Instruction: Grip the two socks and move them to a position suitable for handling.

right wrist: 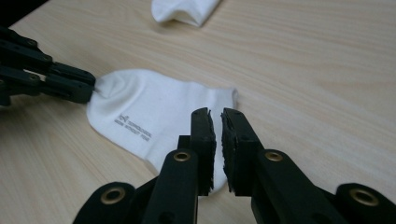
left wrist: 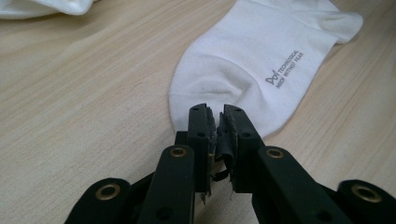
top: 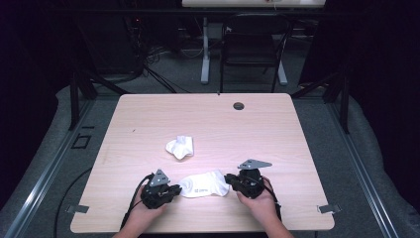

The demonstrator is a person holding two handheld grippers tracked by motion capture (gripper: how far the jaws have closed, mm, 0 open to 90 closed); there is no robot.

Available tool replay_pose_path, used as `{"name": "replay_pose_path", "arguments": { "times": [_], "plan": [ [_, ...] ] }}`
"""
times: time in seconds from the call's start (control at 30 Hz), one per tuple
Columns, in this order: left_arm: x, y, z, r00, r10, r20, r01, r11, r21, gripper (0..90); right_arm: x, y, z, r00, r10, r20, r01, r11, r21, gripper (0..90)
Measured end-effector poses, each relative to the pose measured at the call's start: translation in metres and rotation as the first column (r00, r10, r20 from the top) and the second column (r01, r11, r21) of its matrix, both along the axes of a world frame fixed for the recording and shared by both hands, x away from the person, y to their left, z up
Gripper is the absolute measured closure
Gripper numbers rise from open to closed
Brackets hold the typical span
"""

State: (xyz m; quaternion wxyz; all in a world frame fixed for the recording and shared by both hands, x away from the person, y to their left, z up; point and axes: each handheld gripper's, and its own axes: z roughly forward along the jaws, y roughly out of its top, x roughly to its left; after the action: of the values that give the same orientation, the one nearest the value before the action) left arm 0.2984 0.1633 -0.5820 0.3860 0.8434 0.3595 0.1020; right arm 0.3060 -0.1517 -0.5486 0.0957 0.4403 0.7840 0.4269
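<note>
Wooden table point(top: 148, 124), two white socks point(top: 204, 184); dark room, grey floor point(top: 173, 74).

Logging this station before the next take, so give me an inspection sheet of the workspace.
Surface: light wood table, grommet hole near the far edge.
Job's things: flat white sock with grey print; crumpled white sock beyond it.
Clutter: nothing seen.
Grippers: left gripper and right gripper closed at opposite ends of the flat sock.
Cables: black cable trailing from the left gripper.
Surroundings: dark chair, grey floor.
</note>
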Motion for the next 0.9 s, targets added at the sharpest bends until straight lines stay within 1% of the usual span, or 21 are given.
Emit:
{"name": "replay_pose_path", "arguments": {
  "times": [0.03, 0.1, 0.13, 0.2, 0.23, 0.27, 0.3, 0.33, 0.37, 0.5, 0.53, 0.57, 0.6, 0.67, 0.77, 0.9],
  "plan": [
    [0.0, 0.0, 0.0, 1.0, 0.0, 0.0, 0.0, 1.0, 0.0, 81.8, 0.0, 0.002, 0.001, 0.9998, 0.01, 0.016, -0.01, 1.0, 0.012, 82.4],
    [0.0, 0.0, 0.0, 1.0, -0.001, 0.002, 0.001, 1.0, 0.003, 81.7, -0.001, 0.007, 0.002, 0.9984, 0.034, 0.046, -0.034, 0.999, 0.01, 81.2],
    [0.001, 0.0, 0.0, 1.0, 0.003, 0.0, -0.003, 1.0, -0.001, 81.7, -0.001, 0.01, 0.001, 0.9977, 0.045, 0.05, -0.046, 0.999, 0.004, 80.5],
    [0.001, 0.0, 0.0, 1.0, 0.003, -0.001, -0.003, 1.0, -0.002, 81.7, 0.001, 0.016, -0.002, 0.9963, 0.071, 0.048, -0.07, 0.997, -0.023, 79.5],
    [0.001, 0.0, 0.0, 1.0, 0.004, -0.001, -0.004, 1.0, -0.003, 81.7, 0.003, 0.02, -0.005, 0.9954, 0.082, 0.05, -0.079, 0.996, -0.049, 79.3],
    [0.001, 0.0, 0.0, 1.0, 0.002, -0.003, -0.002, 1.0, -0.004, 81.7, 0.004, 0.022, -0.008, 0.9952, 0.089, 0.043, -0.086, 0.994, -0.065, 79.1],
    [0.001, 0.0, 0.0, 1.0, 0.002, -0.003, -0.002, 1.0, -0.005, 81.6, 0.007, 0.024, -0.012, 0.9952, 0.094, 0.028, -0.091, 0.991, -0.096, 78.5],
    [0.001, 0.0, 0.0, 1.0, 0.0, -0.004, 0.0, 1.0, -0.005, 81.6, 0.008, 0.025, -0.014, 0.9958, 0.086, 0.031, -0.083, 0.992, -0.091, 77.8],
    [0.002, 0.0, 0.0, 1.0, 0.0, -0.005, 0.0, 1.0, -0.006, 81.6, 0.009, 0.026, -0.017, 0.9965, 0.081, 0.021, -0.079, 0.992, -0.097, 76.9],
    [0.003, 0.001, 0.0, 1.0, -0.005, -0.009, 0.005, 1.0, -0.007, 81.6, 0.014, 0.024, -0.026, 0.9983, 0.055, -0.018, -0.057, 0.986, -0.158, 76.0],
    [0.003, 0.001, 0.0, 0.9999, -0.004, -0.01, 0.004, 1.0, -0.008, 81.6, 0.014, 0.023, -0.027, 0.9983, 0.054, -0.019, -0.057, 0.984, -0.167, 76.4],
    [0.003, 0.001, 0.0, 1.0, -0.002, -0.006, 0.002, 1.0, -0.009, 81.6, 0.014, 0.022, -0.029, 0.9984, 0.054, -0.018, -0.056, 0.987, -0.148, 76.5],
    [0.003, 0.001, 0.0, 1.0, -0.002, -0.007, 0.002, 0.9999, -0.011, 81.6, 0.014, 0.021, -0.028, 0.9985, 0.047, -0.028, -0.051, 0.988, -0.149, 77.0],
    [0.003, 0.001, 0.0, 1.0, 0.001, -0.01, -0.001, 0.9999, -0.013, 81.5, 0.013, 0.02, -0.029, 0.9986, 0.047, -0.025, -0.05, 0.988, -0.149, 77.6],
    [0.002, 0.002, 0.001, 0.9999, -0.01, -0.012, 0.01, 1.0, -0.001, 81.5, 0.011, 0.018, -0.028, 0.9985, 0.045, -0.033, -0.049, 0.987, -0.154, 78.2],
    [0.0, 0.002, 0.001, 0.9999, -0.016, -0.007, 0.016, 0.9998, 0.011, 81.5, 0.007, 0.015, -0.028, 0.9979, 0.045, -0.046, -0.051, 0.988, -0.144, 79.2]
  ]
}}
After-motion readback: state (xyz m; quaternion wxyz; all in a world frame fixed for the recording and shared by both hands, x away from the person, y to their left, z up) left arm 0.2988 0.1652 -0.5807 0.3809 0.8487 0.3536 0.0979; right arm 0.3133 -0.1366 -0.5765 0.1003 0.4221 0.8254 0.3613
